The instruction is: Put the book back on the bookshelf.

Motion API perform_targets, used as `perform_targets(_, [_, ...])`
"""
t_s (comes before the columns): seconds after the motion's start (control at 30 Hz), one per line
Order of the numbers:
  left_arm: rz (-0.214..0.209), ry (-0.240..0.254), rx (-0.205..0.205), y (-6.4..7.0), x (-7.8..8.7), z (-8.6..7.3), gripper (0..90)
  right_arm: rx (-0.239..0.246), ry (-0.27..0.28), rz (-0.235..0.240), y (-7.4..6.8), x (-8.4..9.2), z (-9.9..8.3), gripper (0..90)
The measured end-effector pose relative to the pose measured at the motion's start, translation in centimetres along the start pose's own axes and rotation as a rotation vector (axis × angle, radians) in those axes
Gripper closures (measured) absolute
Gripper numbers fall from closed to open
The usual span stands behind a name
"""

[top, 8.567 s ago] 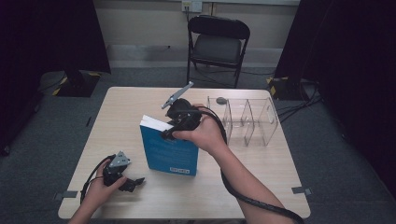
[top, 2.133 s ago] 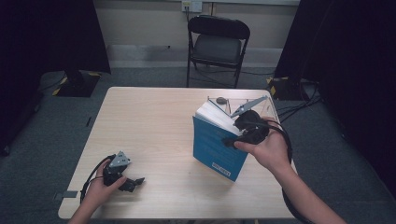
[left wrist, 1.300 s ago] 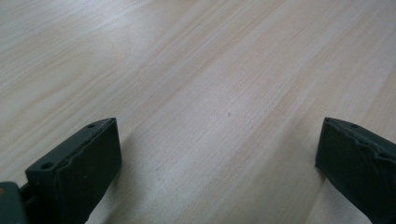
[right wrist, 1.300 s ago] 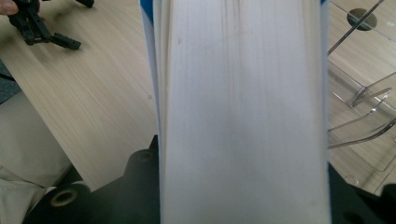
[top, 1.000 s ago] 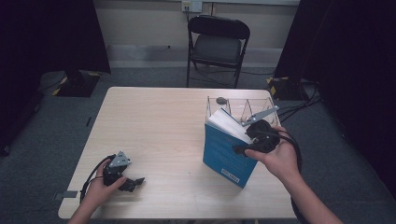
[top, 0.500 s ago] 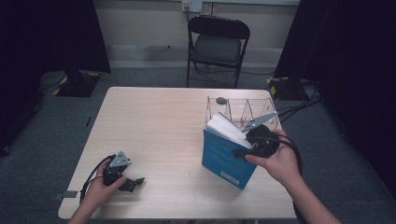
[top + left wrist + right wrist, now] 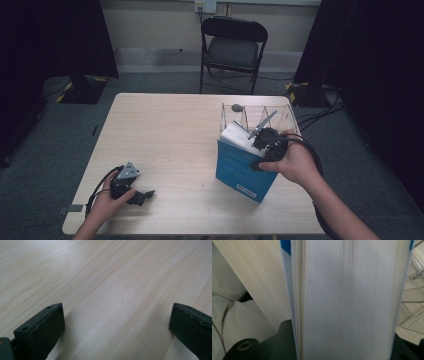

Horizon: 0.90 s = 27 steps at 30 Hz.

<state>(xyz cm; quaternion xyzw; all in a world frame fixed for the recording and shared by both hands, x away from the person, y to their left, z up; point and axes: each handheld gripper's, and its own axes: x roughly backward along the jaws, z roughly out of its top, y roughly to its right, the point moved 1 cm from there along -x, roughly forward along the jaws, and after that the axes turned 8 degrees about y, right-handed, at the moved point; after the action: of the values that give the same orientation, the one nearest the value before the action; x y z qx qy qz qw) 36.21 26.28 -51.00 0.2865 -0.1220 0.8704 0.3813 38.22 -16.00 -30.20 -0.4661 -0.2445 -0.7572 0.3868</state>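
Observation:
A thick blue book [image 7: 239, 169] stands upright on the table [image 7: 165, 135], at the right, just in front of a clear rack [image 7: 260, 113]. My right gripper [image 7: 261, 145] is shut on the book's upper right edge, with the hand behind it. In the right gripper view the white page block [image 7: 349, 302] fills the gap between the two black jaws of the right gripper [image 7: 342, 347]. My left gripper [image 7: 143, 195] lies on the table near the front left corner, held by the left hand. It stands open over bare wood [image 7: 112, 277], and nothing is between the jaws of the left gripper [image 7: 117, 325].
The clear rack [image 7: 412, 302] has several upright dividers and sits at the table's back right. A small dark round thing [image 7: 236, 107] lies beside it. A black folding chair [image 7: 232, 45] stands beyond the far edge. Light cloth on the person's lap [image 7: 234, 315] shows below the table edge.
My right gripper has carried the book from the table's middle over to the right, by the rack. In the last second it has barely shifted. The left gripper has stayed put.

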Motion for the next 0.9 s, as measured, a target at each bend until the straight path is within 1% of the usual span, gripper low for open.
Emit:
perform_targets(0.07, [-0.001,0.0,-0.002,0.0,0.0,0.0,0.0,0.018,-0.046,0.003,0.1,-0.4,0.3,58.9])
perform_targets(0.13, [0.001,-0.001,-0.007,0.0,0.0,0.0,0.0,0.033,-0.097,-0.004,0.0,-1.1,0.5,55.7])
perform_targets(0.17, [0.001,0.004,-0.001,0.0,0.0,0.0,0.0,0.031,-0.103,-0.004,0.0,-1.2,0.5,55.7])
perform_targets(0.2, [0.004,0.002,-0.01,-0.1,0.0,0.0,0.0,0.041,-0.098,0.001,0.1,-1.2,0.5,55.9])
perform_targets(0.27, [0.002,-0.001,-0.009,-0.1,0.0,0.0,0.0,0.043,-0.093,0.006,0.3,-1.2,0.5,56.2])
perform_targets(0.37, [0.002,-0.001,-0.009,-0.1,0.0,0.0,0.0,0.045,-0.124,0.001,0.2,-1.3,0.6,55.8])
perform_targets(0.5, [0.001,-0.003,-0.012,-0.1,0.0,0.0,0.0,0.033,-0.16,0.005,0.3,-1.3,0.7,55.2])
perform_targets(0.6, [-0.003,-0.004,-0.011,-0.1,0.0,0.0,0.0,0.046,-0.198,0.0,0.5,-1.3,0.9,54.7])
perform_targets(0.63, [-0.001,-0.004,-0.01,-0.1,0.0,0.0,0.0,0.044,-0.203,0.002,0.5,-1.4,0.9,54.7])
perform_targets(0.67, [-0.001,-0.005,-0.015,-0.1,0.0,0.0,0.0,0.042,-0.2,-0.001,0.5,-1.4,0.9,54.6])
perform_targets(0.73, [0.0,-0.003,-0.013,-0.1,0.0,0.0,0.0,0.043,-0.189,0.002,0.5,-1.3,0.9,55.1])
perform_targets(0.77, [-0.003,-0.003,0.0,0.0,0.0,0.0,0.0,0.036,-0.179,0.002,0.5,-1.3,0.8,55.9])
perform_targets(0.8, [-0.003,-0.005,-0.013,-0.1,0.0,0.0,0.0,0.036,-0.174,0.001,0.5,-1.3,0.8,56.7])
perform_targets(0.83, [-0.004,-0.004,-0.007,-0.1,0.0,0.0,0.0,0.043,-0.175,0.005,0.5,-1.3,0.8,57.5])
perform_targets(0.9, [-0.003,-0.003,-0.007,-0.1,0.0,0.0,0.0,0.035,-0.171,0.015,0.4,-1.3,0.8,58.8])
